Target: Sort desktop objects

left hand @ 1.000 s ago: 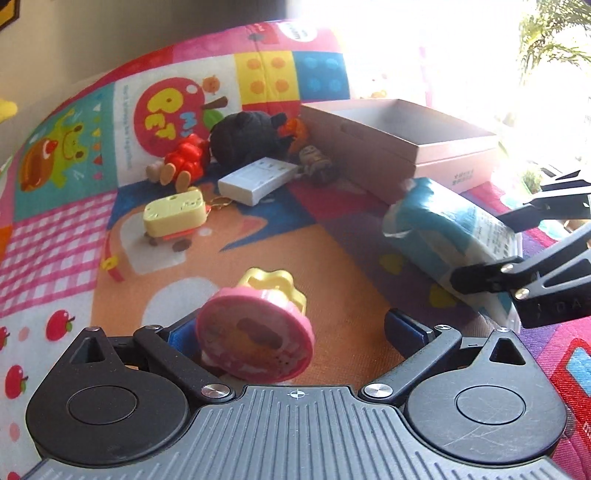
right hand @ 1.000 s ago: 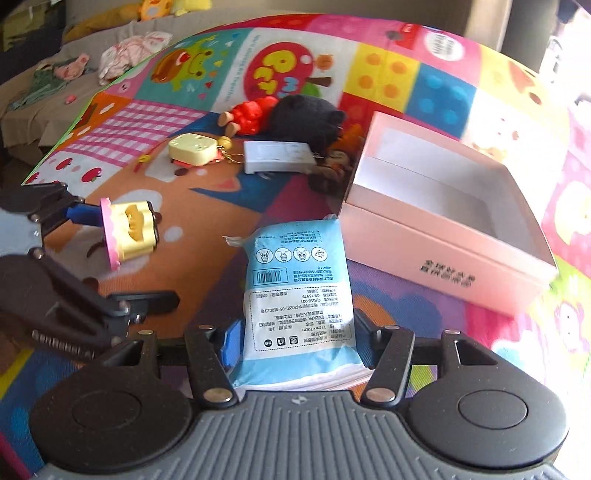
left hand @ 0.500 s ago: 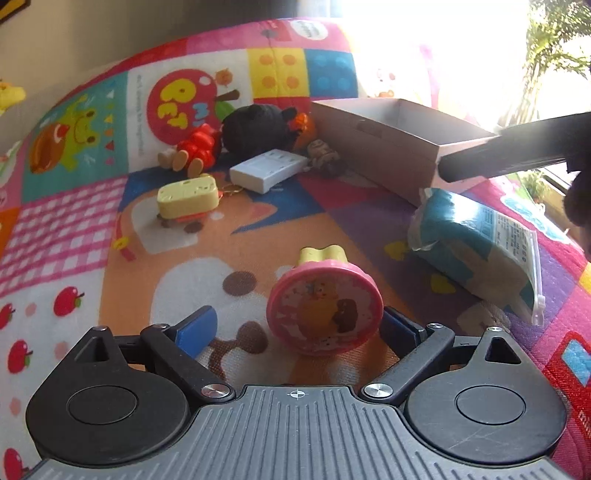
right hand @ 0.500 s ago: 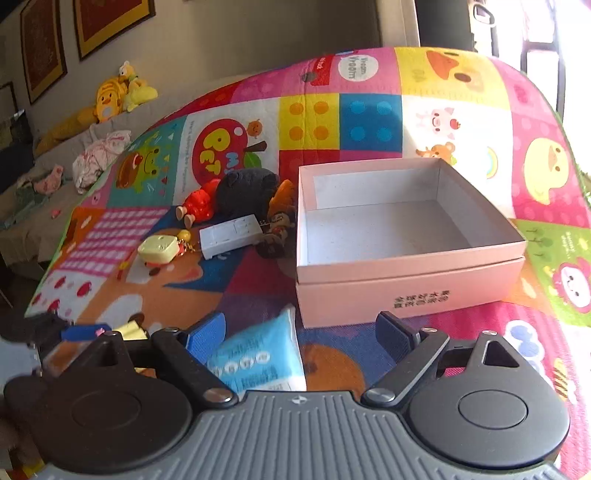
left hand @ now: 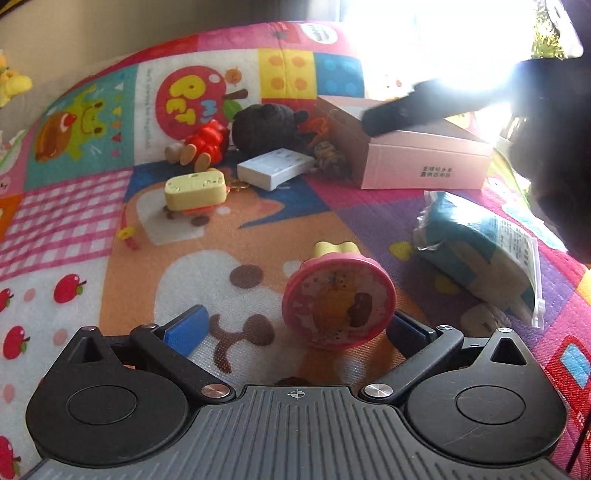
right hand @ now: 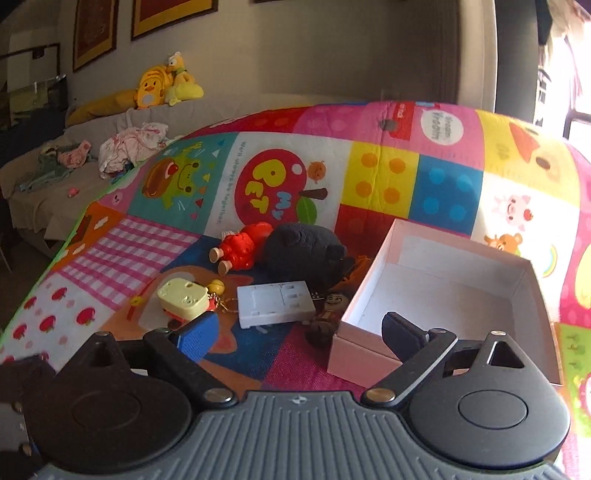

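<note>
Left tool (left hand: 295,328) spread, pink toy (left hand: 338,304) between

A patchwork play mat (right hand: 384,177) in bright cartoon panels covers the work surface. Behind it, a grey-beige wall (right hand: 314,48) bearing framed pictures (right hand: 173,14) rises above a low beige sofa (right hand: 44,192) strewn with crumpled clothes (right hand: 133,147) and yellow plush toys (right hand: 166,85). Strong daylight enters from a window (right hand: 569,74) at right, glaring white in the left wrist view.

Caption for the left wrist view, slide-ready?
Open left gripper behind pink toy clock lying on play mat; pink box beyond.
</note>
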`<state>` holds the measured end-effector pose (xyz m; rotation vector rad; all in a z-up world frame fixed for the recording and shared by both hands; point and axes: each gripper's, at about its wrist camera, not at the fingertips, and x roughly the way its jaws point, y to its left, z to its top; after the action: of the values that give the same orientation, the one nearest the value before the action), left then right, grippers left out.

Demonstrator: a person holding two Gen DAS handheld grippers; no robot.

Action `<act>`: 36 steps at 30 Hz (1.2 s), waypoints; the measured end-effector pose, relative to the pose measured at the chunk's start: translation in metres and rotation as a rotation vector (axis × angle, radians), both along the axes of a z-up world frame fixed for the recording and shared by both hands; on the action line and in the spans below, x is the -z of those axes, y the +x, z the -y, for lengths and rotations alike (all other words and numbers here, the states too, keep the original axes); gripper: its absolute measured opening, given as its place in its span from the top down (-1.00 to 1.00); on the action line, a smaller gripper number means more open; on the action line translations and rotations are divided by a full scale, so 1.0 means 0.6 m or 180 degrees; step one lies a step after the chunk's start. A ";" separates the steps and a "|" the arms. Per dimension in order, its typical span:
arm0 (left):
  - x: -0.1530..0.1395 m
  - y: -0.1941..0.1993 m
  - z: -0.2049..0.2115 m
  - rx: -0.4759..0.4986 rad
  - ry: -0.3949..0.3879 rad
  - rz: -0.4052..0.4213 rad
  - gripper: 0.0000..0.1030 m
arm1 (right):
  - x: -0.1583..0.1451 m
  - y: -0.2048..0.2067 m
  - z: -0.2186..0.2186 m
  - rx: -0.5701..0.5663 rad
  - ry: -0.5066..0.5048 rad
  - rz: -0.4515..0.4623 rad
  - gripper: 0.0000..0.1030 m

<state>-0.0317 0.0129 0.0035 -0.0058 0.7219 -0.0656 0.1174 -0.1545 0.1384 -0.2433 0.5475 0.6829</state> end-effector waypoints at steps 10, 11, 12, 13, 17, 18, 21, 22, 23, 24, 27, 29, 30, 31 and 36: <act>-0.002 0.000 0.006 0.0047 0.0116 -0.0066 -1.00 | 0.092 -0.101 0.115 0.0220 -0.0301 -0.0647 -0.11; -0.004 -0.003 0.006 0.0026 0.0115 -0.0056 -1.00 | 0.092 -0.103 0.126 0.0348 -0.0277 -0.0622 -0.11; -0.006 -0.007 0.007 -0.0002 0.0115 -0.0031 -1.00 | 0.093 -0.102 0.138 0.0497 -0.0220 -0.0628 -0.11; -0.008 -0.013 0.010 -0.0009 0.0115 0.0009 -1.00 | 0.094 -0.098 0.150 0.0641 -0.0147 -0.0647 -0.13; -0.030 -0.029 0.030 0.0108 0.0107 0.0172 -1.00 | 0.110 -0.089 0.176 0.1032 -0.0082 -0.0582 -0.56; -0.035 -0.031 0.036 0.0136 0.0112 0.0210 -1.00 | 0.115 -0.089 0.178 0.1055 -0.0074 -0.0568 -0.64; -0.041 -0.028 0.048 0.0176 0.0172 0.0224 -1.00 | 0.122 -0.096 0.169 0.1010 -0.0109 -0.0456 -0.71; -0.040 -0.026 0.049 0.0179 0.0178 0.0200 -1.00 | 0.121 -0.097 0.167 0.0985 -0.0103 -0.0435 -0.71; -0.039 -0.025 0.047 0.0171 0.0189 0.0183 -1.00 | 0.117 -0.099 0.167 0.1016 -0.0090 -0.0394 -0.70; -0.039 -0.026 0.042 0.0146 0.0200 0.0192 -1.00 | 0.112 -0.103 0.168 0.1054 -0.0066 -0.0326 -0.70; -0.052 -0.027 0.002 -0.0078 0.0124 0.0307 -1.00 | 0.081 -0.123 0.156 0.0818 -0.0066 -0.0051 -0.64; -0.068 -0.022 -0.033 -0.0288 -0.0022 0.0308 -1.00 | 0.054 -0.139 0.135 0.0497 -0.0072 0.0076 -0.47; -0.076 -0.019 -0.049 -0.0403 -0.0080 0.0314 -1.00 | 0.044 -0.145 0.124 0.0327 -0.0041 0.0080 -0.35; -0.084 -0.017 -0.064 -0.0505 -0.0134 0.0351 -1.00 | 0.033 -0.153 0.108 0.0117 0.0012 0.0065 -0.30; -0.116 -0.018 -0.097 -0.0751 -0.0229 0.0689 -1.00 | 0.022 -0.194 0.000 -0.0653 0.0028 0.0115 -0.14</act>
<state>-0.0424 0.0713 0.0729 -0.1503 0.4982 0.1319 0.0009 -0.1548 0.1250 -0.3058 0.4888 0.8779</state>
